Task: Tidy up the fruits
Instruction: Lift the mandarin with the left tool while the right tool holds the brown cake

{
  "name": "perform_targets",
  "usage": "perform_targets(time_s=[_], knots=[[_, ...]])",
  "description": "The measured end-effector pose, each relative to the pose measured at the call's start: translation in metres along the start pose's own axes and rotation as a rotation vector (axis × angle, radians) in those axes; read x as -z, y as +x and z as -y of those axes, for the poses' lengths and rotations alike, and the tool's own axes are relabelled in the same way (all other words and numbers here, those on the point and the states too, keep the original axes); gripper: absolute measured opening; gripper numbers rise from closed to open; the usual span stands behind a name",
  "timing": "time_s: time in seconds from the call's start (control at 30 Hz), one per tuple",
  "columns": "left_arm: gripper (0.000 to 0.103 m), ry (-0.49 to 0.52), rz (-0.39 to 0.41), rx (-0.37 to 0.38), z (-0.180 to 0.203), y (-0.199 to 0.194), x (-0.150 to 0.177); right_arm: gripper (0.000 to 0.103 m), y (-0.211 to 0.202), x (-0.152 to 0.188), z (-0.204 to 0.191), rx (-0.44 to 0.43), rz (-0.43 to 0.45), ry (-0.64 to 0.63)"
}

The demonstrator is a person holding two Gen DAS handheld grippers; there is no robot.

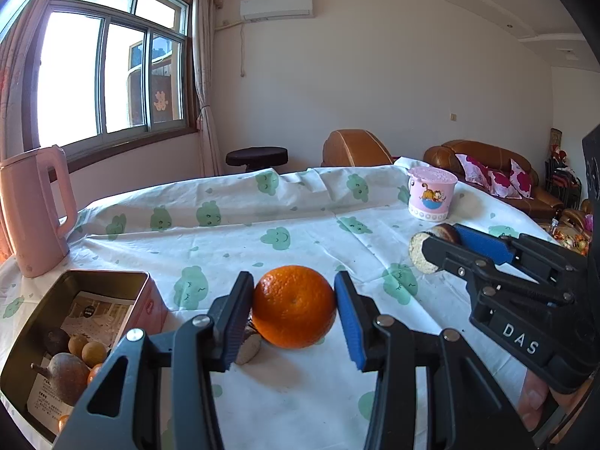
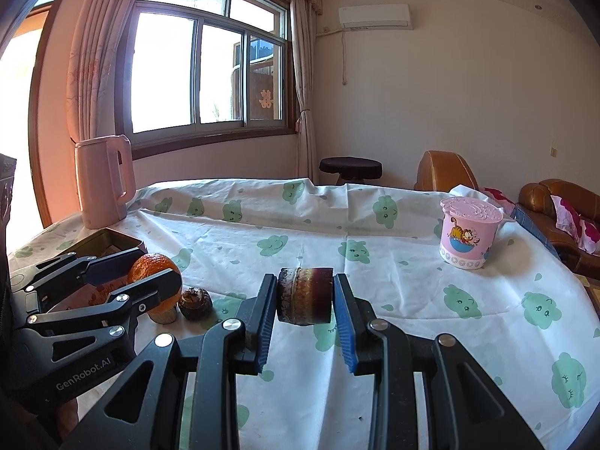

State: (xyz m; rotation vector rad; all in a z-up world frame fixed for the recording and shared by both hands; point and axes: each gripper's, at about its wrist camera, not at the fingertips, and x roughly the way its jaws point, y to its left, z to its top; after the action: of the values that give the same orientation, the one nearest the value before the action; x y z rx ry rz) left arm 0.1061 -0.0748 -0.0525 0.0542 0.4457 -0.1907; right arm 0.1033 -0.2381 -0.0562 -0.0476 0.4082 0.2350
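From your left wrist, your left gripper [image 1: 294, 317] has its fingers closed against both sides of the orange [image 1: 294, 306], which sits on the tablecloth [image 1: 262, 217]. The tin [image 1: 93, 322] at near left holds several fruits. At right, your right gripper [image 1: 446, 245] grips a dark, cut-ended piece [image 1: 431, 247]. A cup [image 1: 431, 193] stands far right, a kettle [image 1: 33, 210] far left.

From your right wrist, your right gripper [image 2: 304, 296] pinches the piece [image 2: 304, 296] above the cloth. At near left, your left gripper [image 2: 146, 275] clasps the orange [image 2: 150, 266]; a small dark fruit [image 2: 195, 300] lies just beside it.
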Motion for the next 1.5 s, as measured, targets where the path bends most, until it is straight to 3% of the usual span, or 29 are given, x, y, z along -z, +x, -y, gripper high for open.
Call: perform_targets(time_s=[1.5], knots=[[0.046,-0.010,0.121,-0.048,-0.002,-0.028,0.002,0.032,-0.021,0.001,-0.001,0.005,0.103,-0.002]])
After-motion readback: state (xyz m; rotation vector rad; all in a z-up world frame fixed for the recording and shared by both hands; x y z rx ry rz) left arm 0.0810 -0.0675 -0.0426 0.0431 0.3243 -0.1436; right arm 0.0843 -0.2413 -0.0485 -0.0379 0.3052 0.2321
